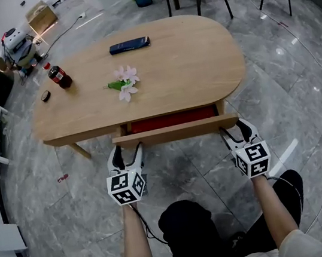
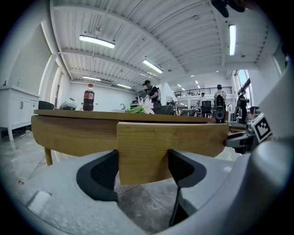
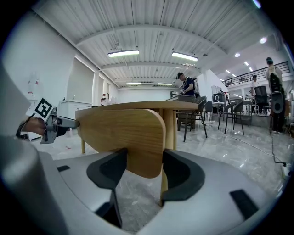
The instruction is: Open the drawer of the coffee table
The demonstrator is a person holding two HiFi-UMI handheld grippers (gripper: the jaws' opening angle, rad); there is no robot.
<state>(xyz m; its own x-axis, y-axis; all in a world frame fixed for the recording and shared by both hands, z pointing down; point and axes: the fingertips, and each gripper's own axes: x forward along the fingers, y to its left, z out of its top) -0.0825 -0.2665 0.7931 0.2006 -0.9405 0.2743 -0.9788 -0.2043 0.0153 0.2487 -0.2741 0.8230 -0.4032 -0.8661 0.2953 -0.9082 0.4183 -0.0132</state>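
left gripper: fingers wide, clamping drawer front | right gripper: same

Coffee table: light wood, oval top, slanted legs, standing on a grey marbled tile floor; drawer partly out at the near side, red inside showing. On top: a dark flat oblong case near the far edge and a pale pink flower with green stem, lying near the middle. Also a dark drink bottle, red-capped and upright, towards the left end, with a small dark round object near it.
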